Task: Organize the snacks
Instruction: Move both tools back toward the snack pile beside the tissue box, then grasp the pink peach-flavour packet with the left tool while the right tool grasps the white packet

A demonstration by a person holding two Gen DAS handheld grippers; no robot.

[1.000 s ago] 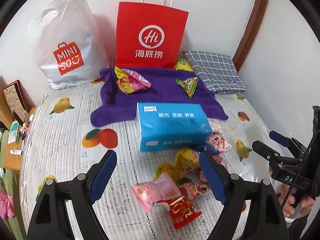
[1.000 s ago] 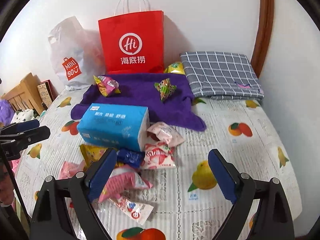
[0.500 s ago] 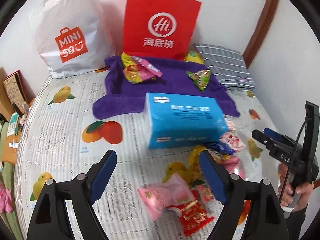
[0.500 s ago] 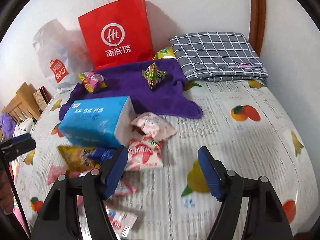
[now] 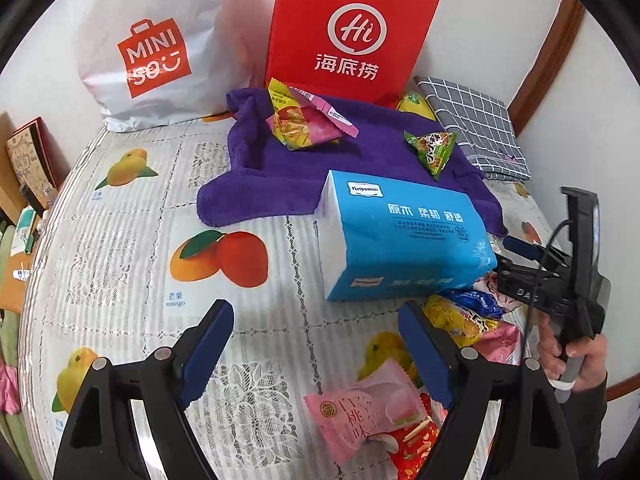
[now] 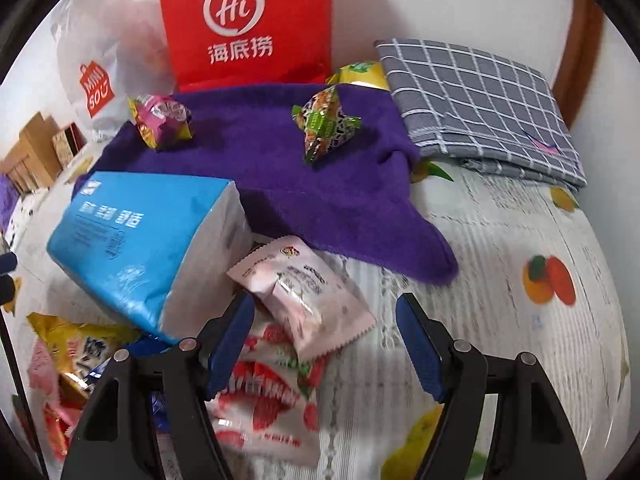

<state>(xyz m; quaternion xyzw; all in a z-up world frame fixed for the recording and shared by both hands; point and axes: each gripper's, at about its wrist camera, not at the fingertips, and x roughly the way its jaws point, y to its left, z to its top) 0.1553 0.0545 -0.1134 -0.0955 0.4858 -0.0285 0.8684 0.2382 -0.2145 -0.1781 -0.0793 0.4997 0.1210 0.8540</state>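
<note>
Snack packets lie scattered on a fruit-print tablecloth beside a blue tissue pack. My left gripper is open over bare cloth, with a pink peach packet and a red packet just to its right. My right gripper is open and low over a pale pink packet that lies between its fingers. Its left finger is close to the packet, and the pads do not press on it. Under that packet lies a red-and-white packet. A purple towel carries a green triangular packet and a pink-yellow packet.
A red paper bag and a white plastic bag stand against the back wall. A folded grey checked cloth lies at the back right. A yellow packet and a dark blue one sit left of the right gripper. A hand holds the right gripper's handle.
Both grippers have come down and forward toward the table. The right gripper's jaws have narrowed, and the pale pink packet now lies between them.
</note>
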